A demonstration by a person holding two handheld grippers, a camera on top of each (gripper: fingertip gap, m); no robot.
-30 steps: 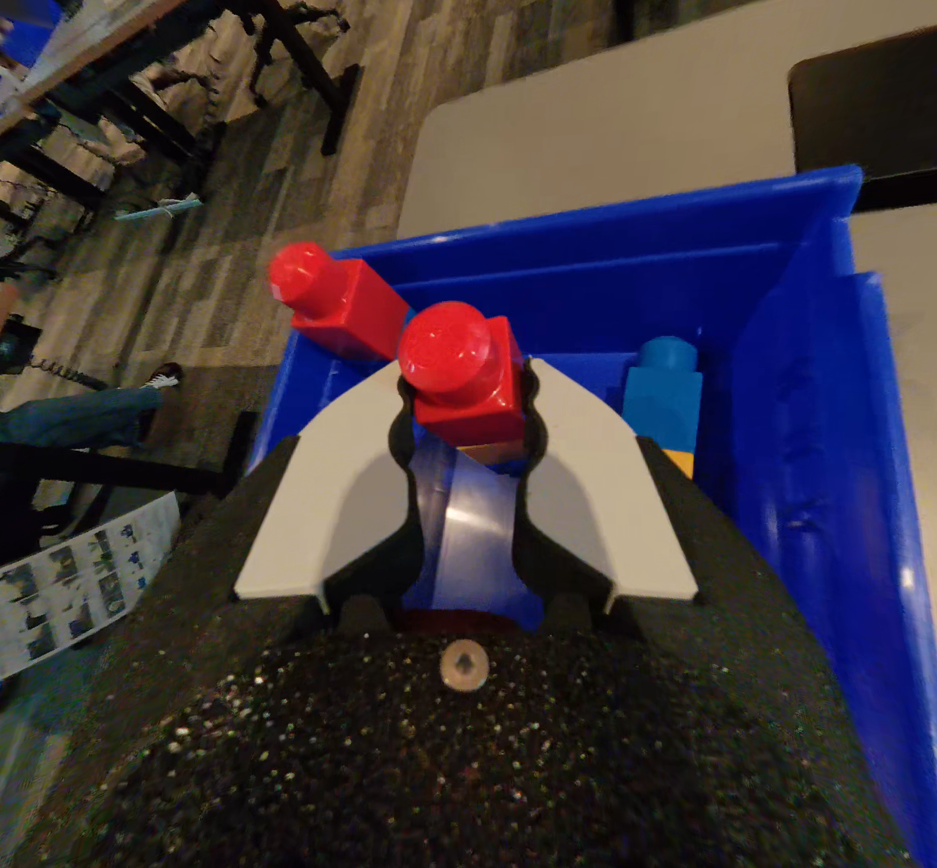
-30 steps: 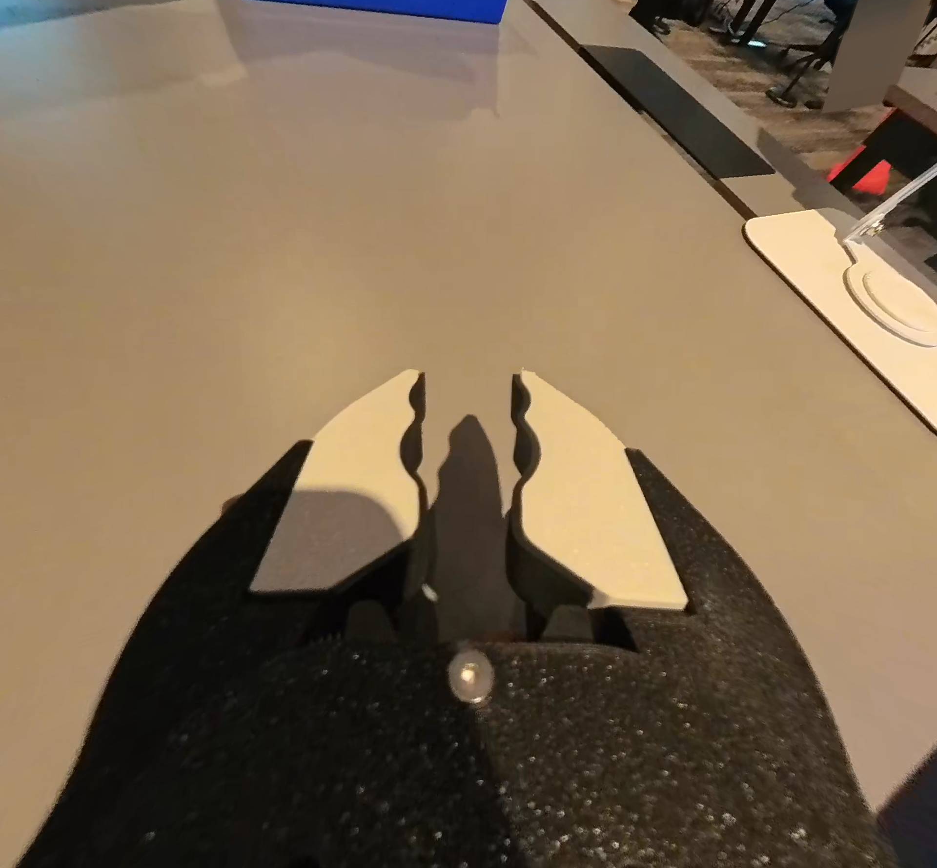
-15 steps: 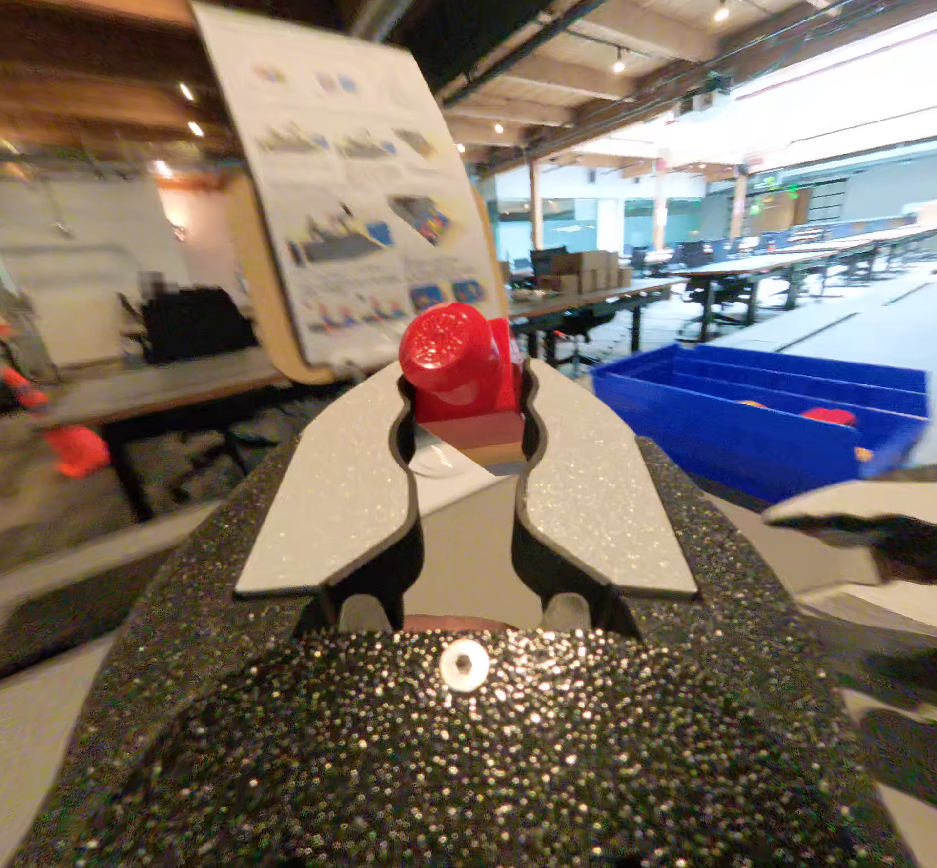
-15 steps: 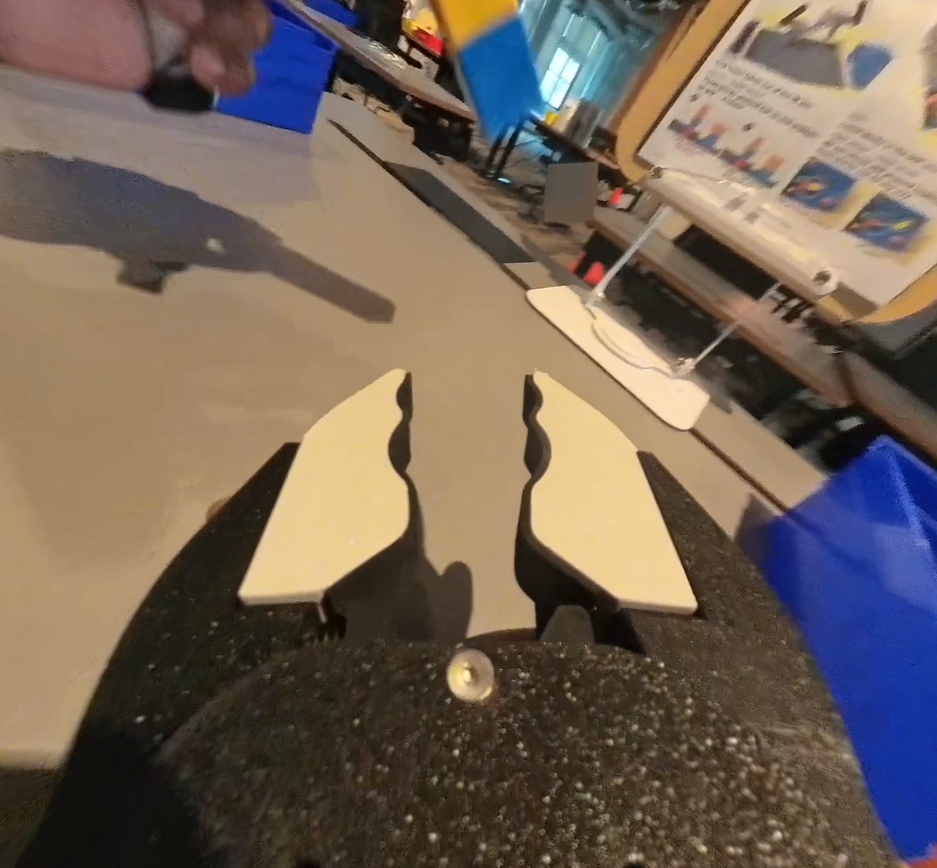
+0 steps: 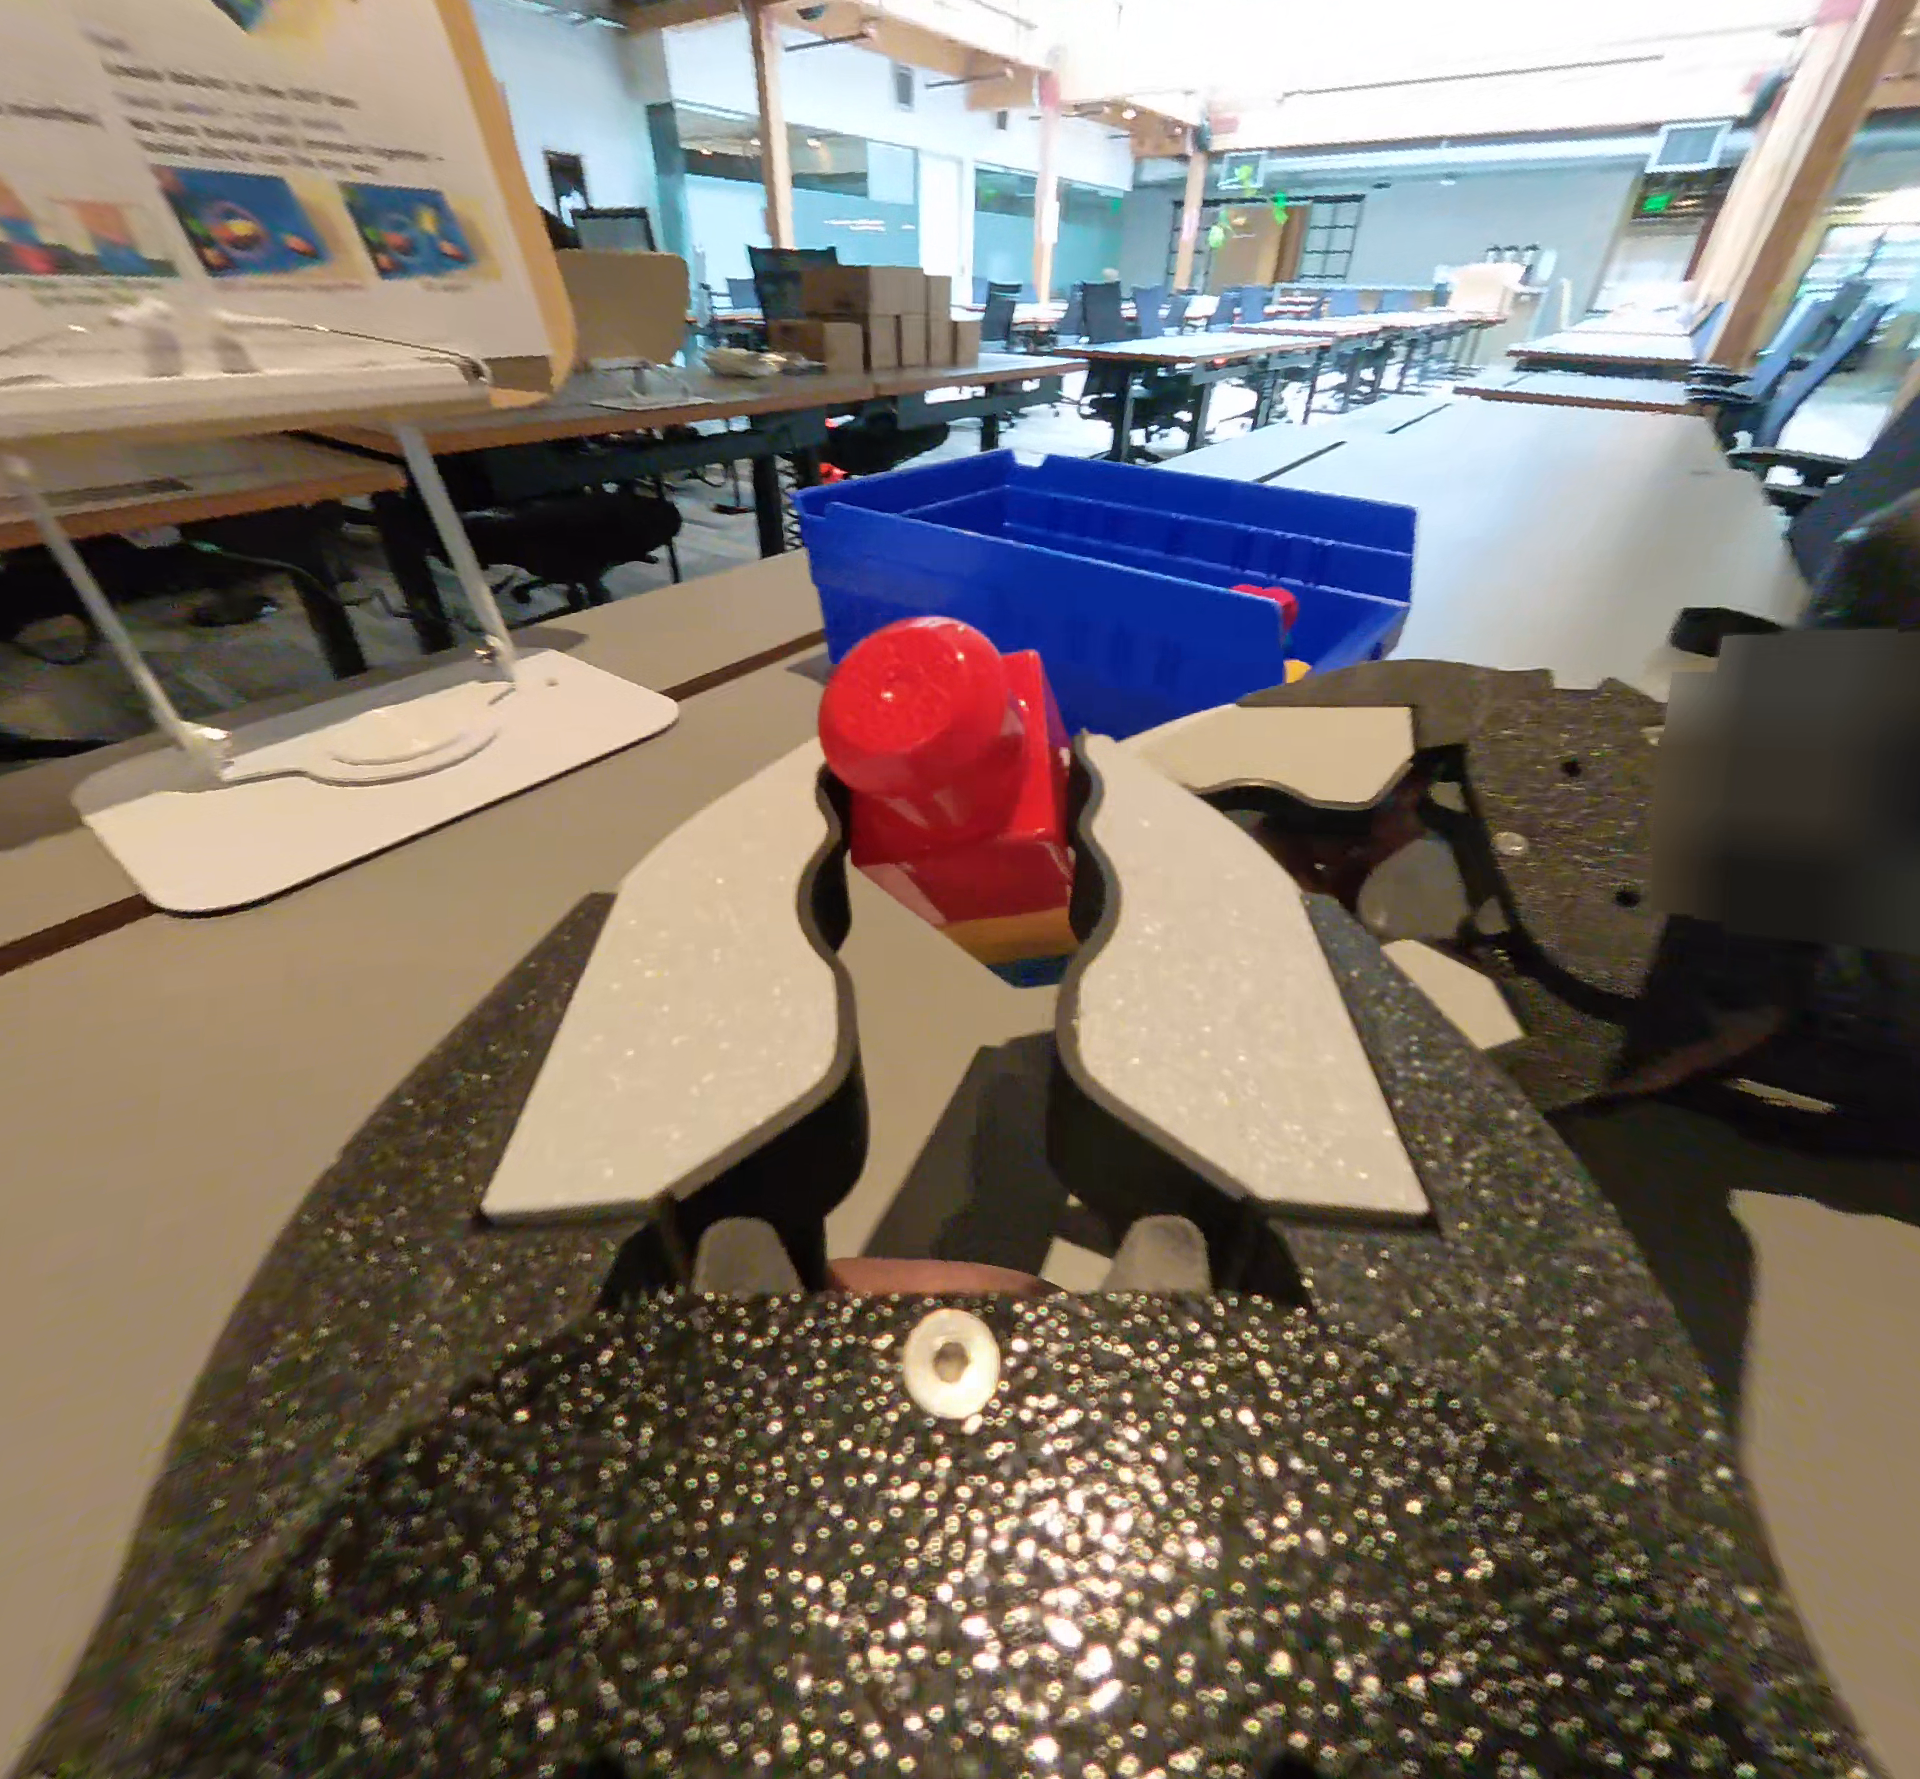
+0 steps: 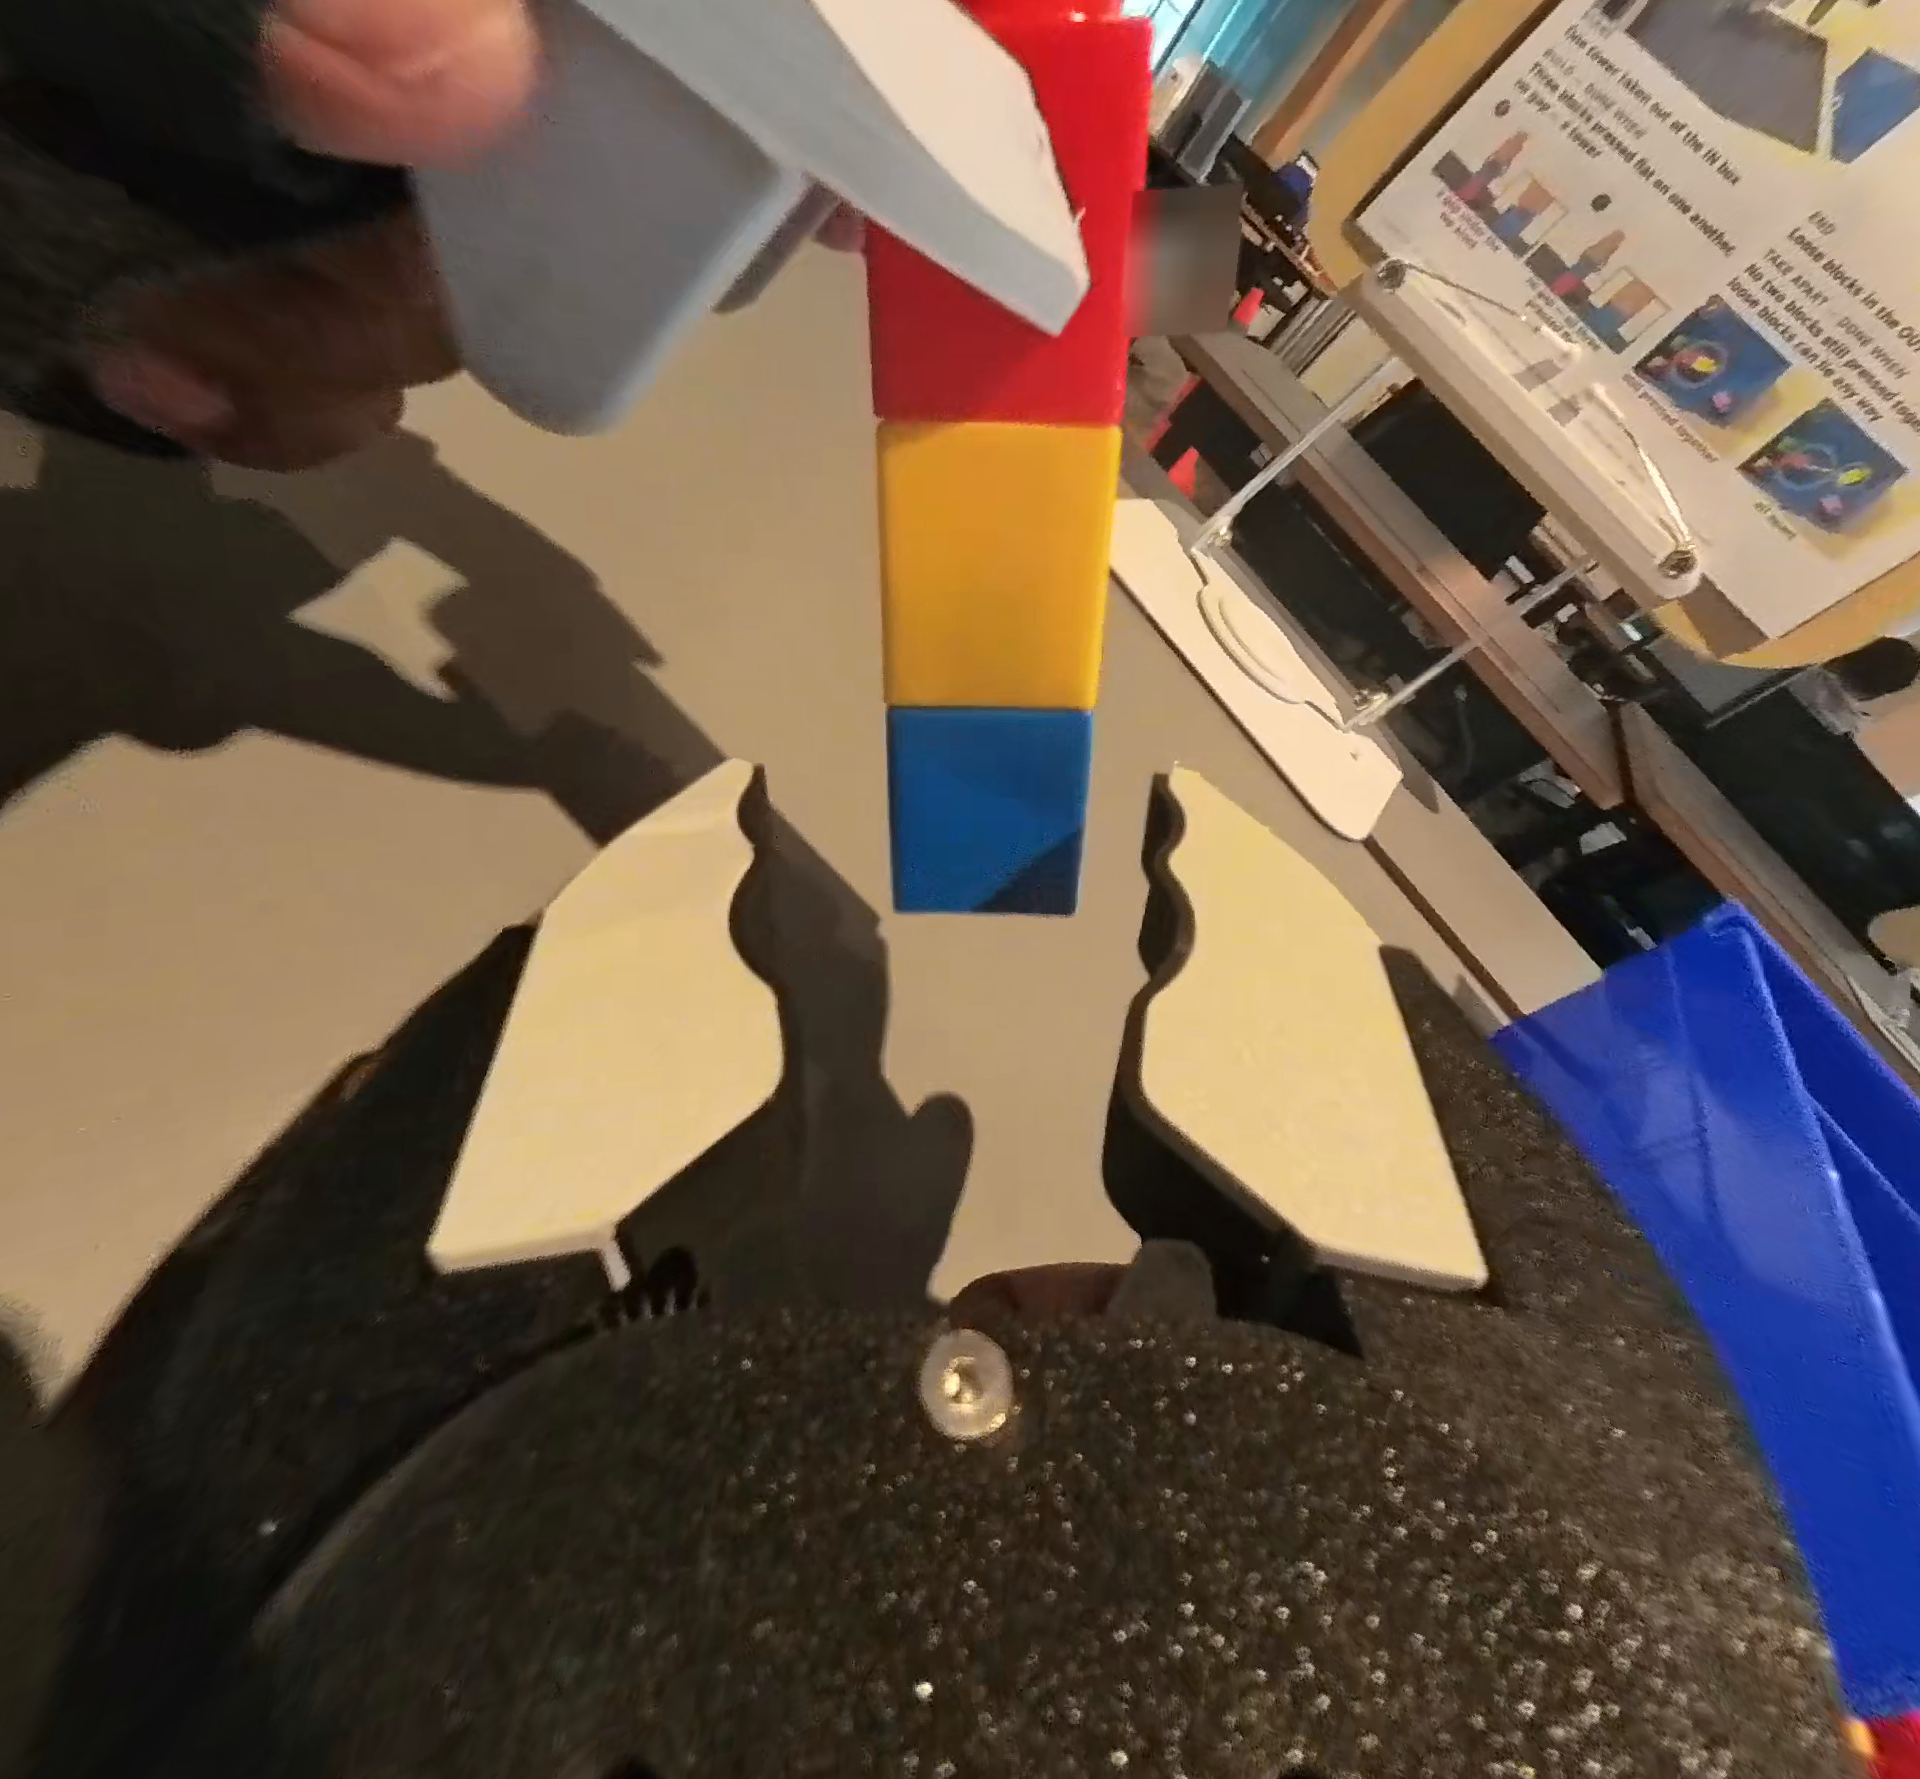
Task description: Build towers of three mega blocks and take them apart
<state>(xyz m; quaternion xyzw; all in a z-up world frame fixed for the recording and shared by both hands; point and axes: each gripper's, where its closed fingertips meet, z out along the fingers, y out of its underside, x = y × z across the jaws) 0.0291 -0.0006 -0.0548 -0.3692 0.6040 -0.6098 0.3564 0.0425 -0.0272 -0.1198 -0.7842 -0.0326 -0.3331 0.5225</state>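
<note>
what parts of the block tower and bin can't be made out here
- Left wrist view: the yellow plastic block and blue plastic block are mostly hidden behind the red plastic block and the left tool.
- Right wrist view: the red block's stud is cut off by the top edge.
- Left wrist view: the blue plastic bin hides most of its contents behind its wall.

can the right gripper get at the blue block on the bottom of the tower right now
Probably yes. The right gripper is open, and the blue block hangs just ahead of the gap between its fingers with nothing between. The left gripper grips only the red block, so the tower's lower end is free.
</note>
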